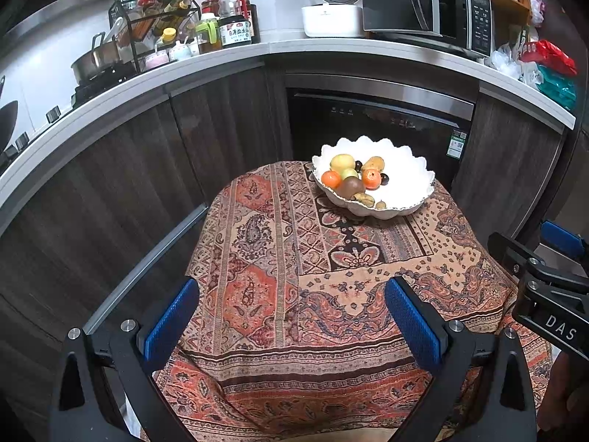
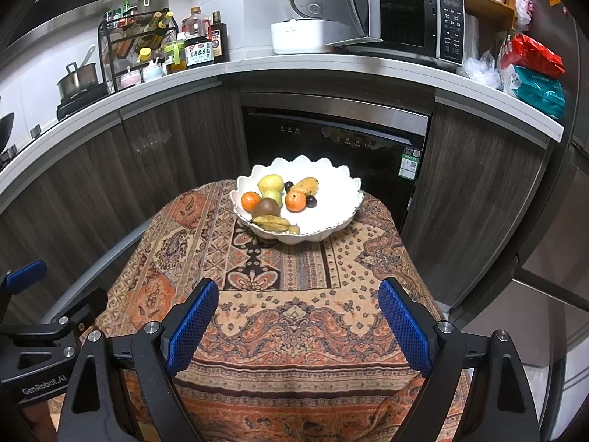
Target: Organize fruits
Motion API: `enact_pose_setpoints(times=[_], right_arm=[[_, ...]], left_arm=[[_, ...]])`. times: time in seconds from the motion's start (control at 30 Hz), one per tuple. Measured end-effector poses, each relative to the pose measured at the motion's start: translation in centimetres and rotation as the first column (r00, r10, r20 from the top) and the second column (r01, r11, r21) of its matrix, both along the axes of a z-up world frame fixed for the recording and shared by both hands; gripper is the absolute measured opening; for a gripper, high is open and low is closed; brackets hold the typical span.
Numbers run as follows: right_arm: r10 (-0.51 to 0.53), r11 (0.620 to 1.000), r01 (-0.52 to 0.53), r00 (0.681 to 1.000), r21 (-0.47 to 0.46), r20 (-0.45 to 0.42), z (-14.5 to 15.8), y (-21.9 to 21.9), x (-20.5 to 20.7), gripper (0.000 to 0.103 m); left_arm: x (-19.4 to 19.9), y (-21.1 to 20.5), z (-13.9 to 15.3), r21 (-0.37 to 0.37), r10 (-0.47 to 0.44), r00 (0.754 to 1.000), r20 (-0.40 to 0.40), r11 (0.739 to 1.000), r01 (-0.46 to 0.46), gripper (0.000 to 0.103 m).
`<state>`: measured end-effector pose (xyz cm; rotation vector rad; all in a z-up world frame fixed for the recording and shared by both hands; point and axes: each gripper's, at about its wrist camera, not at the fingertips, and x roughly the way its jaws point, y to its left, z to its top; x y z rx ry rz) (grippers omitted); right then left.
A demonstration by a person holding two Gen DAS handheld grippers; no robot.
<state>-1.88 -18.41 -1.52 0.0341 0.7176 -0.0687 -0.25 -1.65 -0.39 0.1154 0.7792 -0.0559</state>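
Both tongs, left [image 1: 291, 316] and right [image 2: 298, 324], gaped wide, empty; fruits [image 2: 276, 202] sat piled in bowl [image 2: 331, 217] well ahead, apparently already gathered.

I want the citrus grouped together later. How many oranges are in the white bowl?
2. One orange sits at the left edge of the fruit pile in the white bowl; the other orange lies right of the brown fruit. More could be hidden underneath.
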Motion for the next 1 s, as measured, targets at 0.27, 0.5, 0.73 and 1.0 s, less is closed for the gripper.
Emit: enact_pose_setpoints(times=[0.27,0.5,0.73,1.0], right_arm=[[0.0,1.0,0.0,1.0,0.001,0.0,0.04,-0.04,-0.04,0.089],[-0.002,1.0,0.002,1.0,0.005,0.003,0.12,-0.03,-0.23,0.089],[-0.003,1.0,0.003,1.0,0.005,0.004,0.12,-0.06,-0.25,0.089],[-0.003,1.0,0.003,1.0,0.007,0.003,0.13,-0.1,-0.25,0.089]], left_arm=[[-0.07,0.0,0.03,0.001,0.0,1.0,0.004,1.0,0.0,0.103],[-0.24,0.03,0.09,-0.001,0.001,1.0,0.007,1.0,-0.001,0.102],[-0.25,-0.08,0.18,0.006,0.0,1.0,0.006,1.0,0.0,0.102],[-0.2,-0.19,0.21,0.002,-0.003,1.0,0.004,1.0,0.003,0.102]])
